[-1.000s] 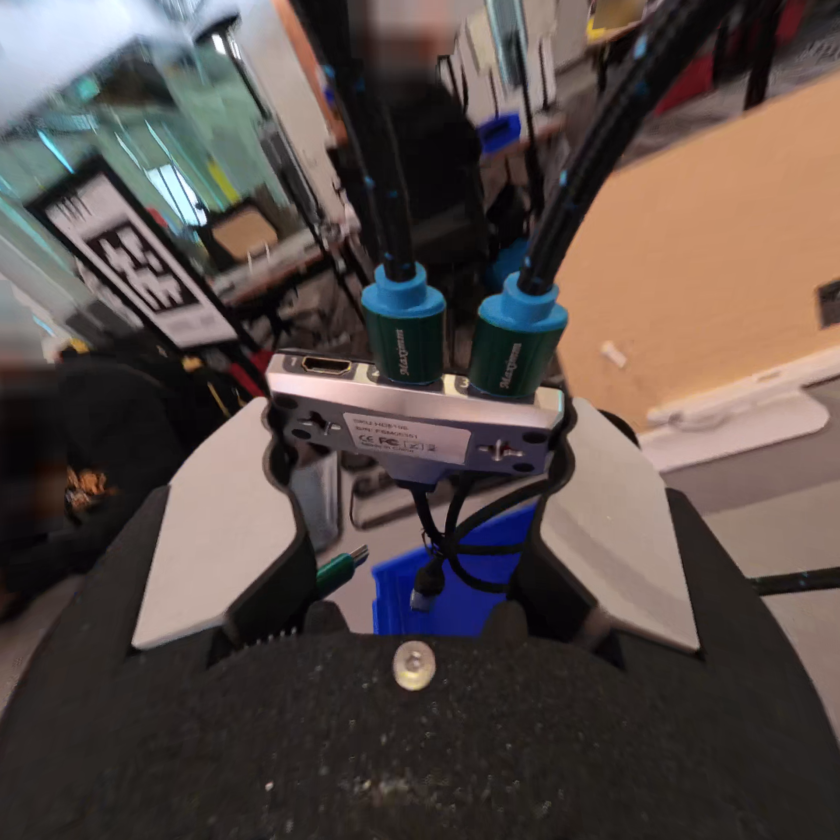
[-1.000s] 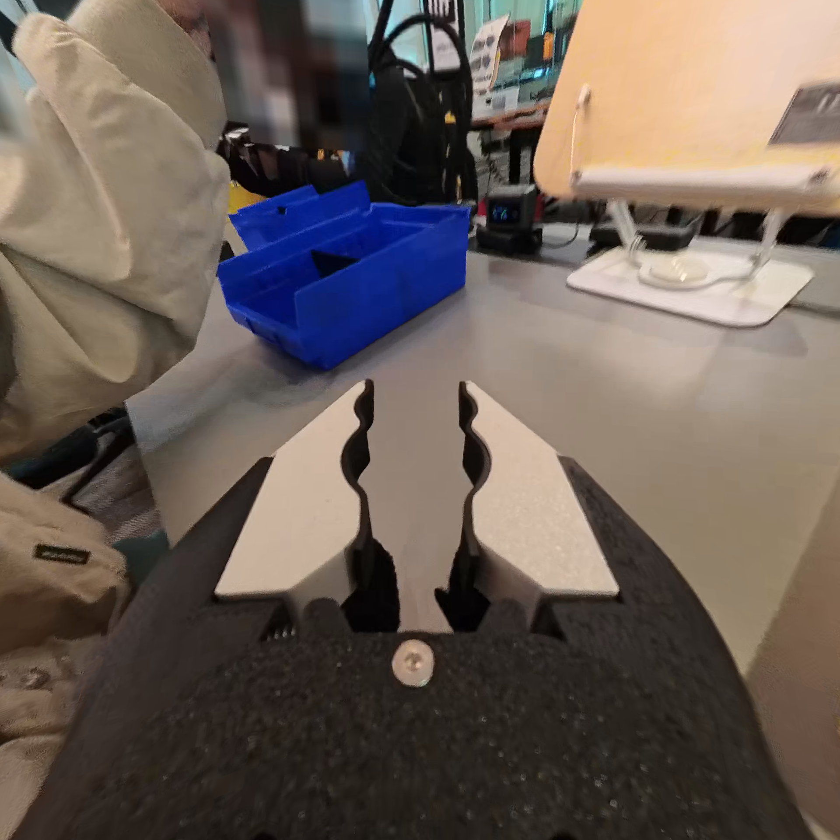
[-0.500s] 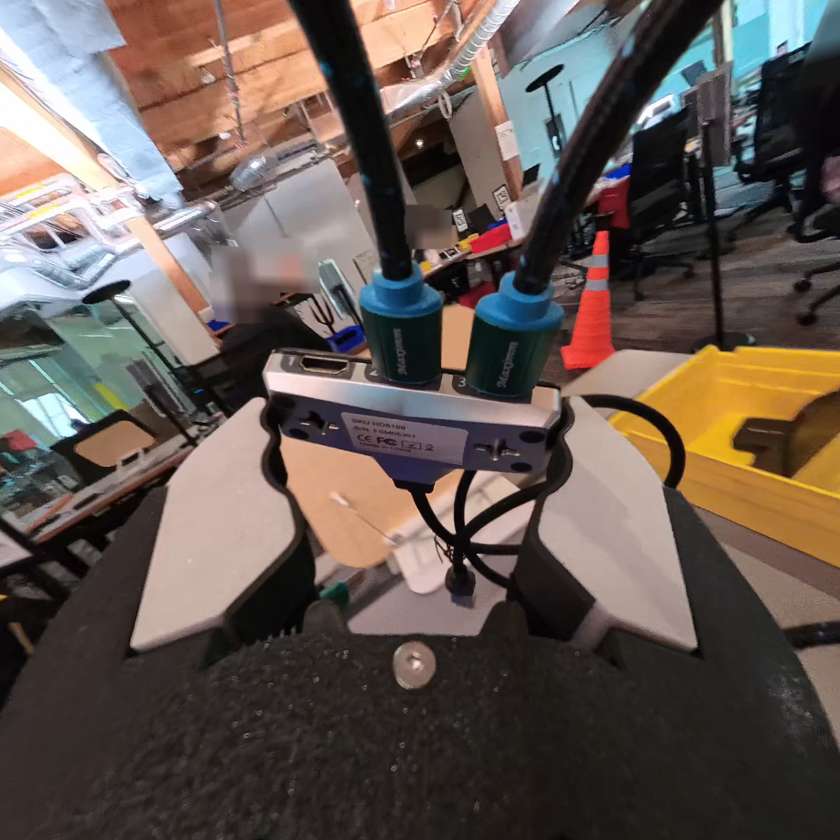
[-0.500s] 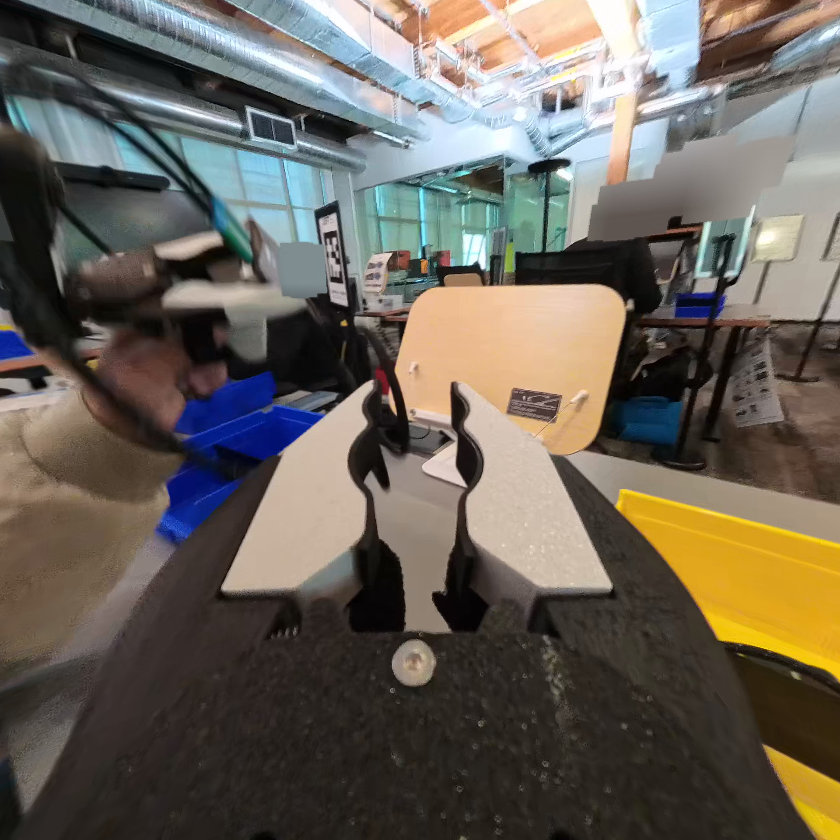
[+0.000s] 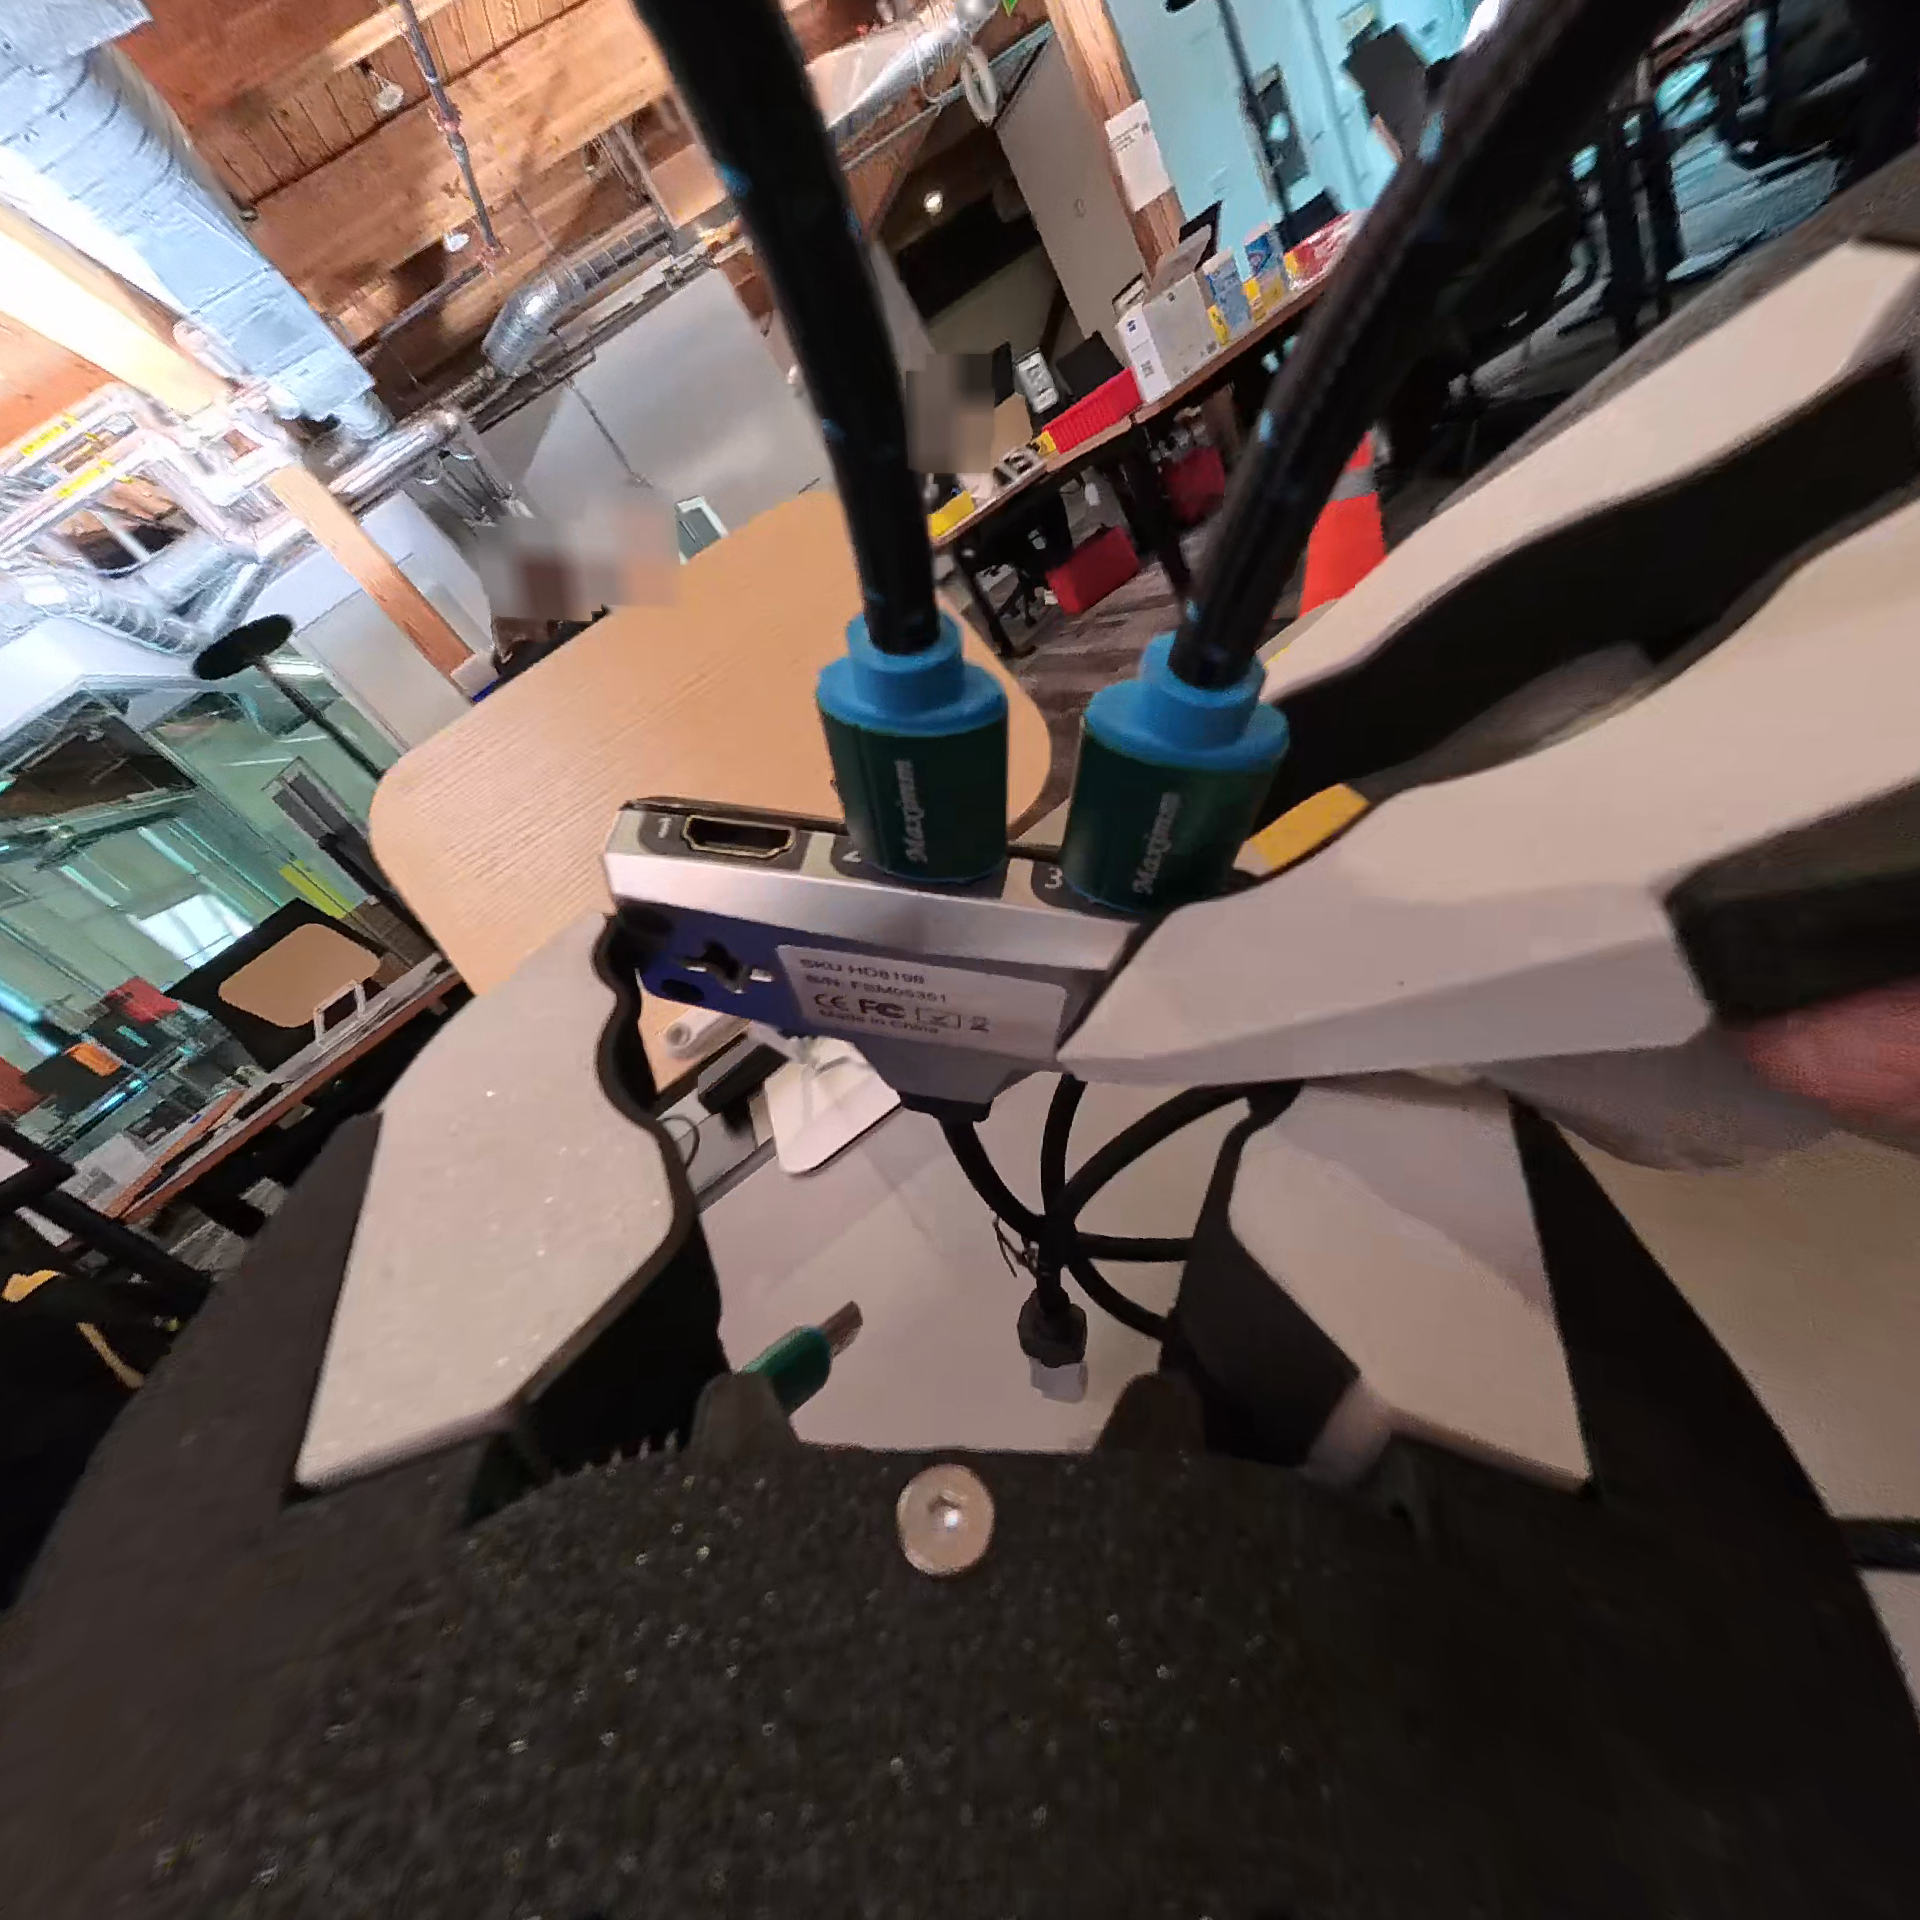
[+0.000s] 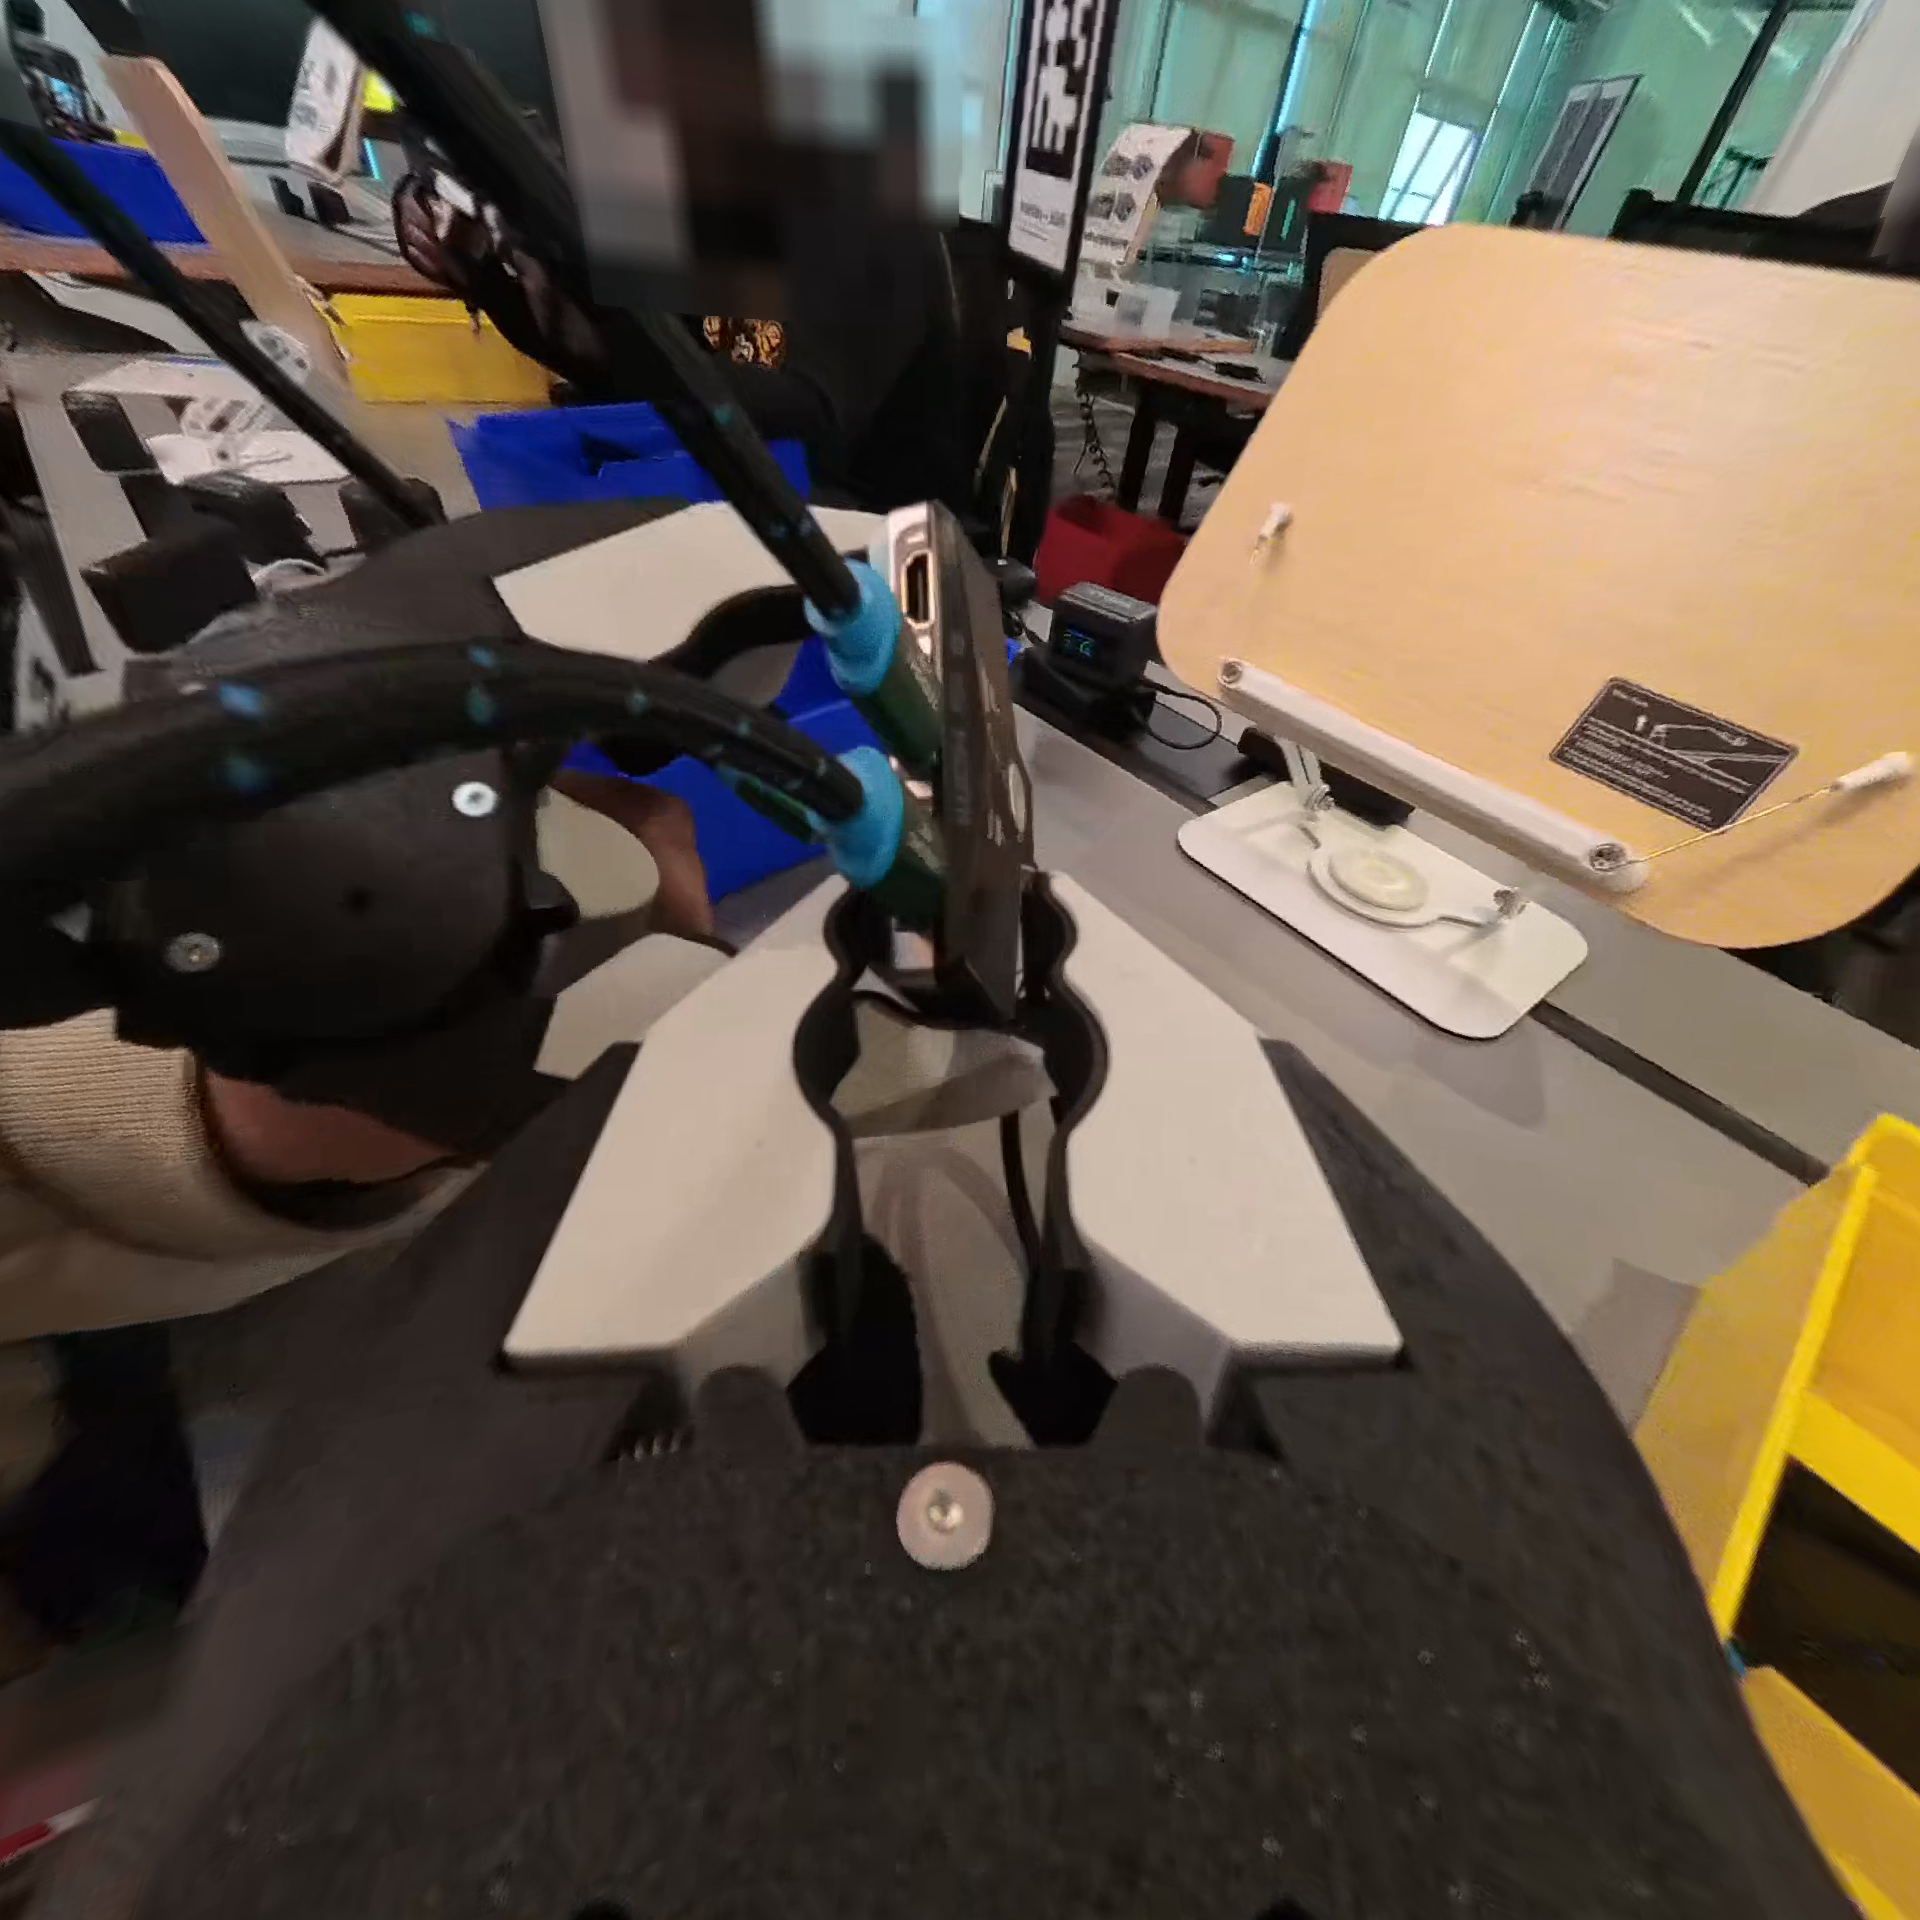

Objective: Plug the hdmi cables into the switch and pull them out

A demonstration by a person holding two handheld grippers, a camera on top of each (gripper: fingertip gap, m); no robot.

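Grippers first: my left gripper (image 5: 894,997) is clamped across the silver HDMI switch (image 5: 862,920), bracing it aloft over the grey table (image 6: 1351,1091), while my right gripper (image 6: 948,971), fingers narrowly apart, straddles the near blue-collared HDMI plug (image 5: 1169,790), presumably for pulling; the middle plug (image 5: 914,774) remains seated.

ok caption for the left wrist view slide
Left gripper holds the HDMI switch, two cables plugged in; right gripper closes in.

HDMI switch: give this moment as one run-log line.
left gripper: shut on switch | right gripper: open, straddling switch end at right plug | middle plug: seated, like right plug | left port: empty
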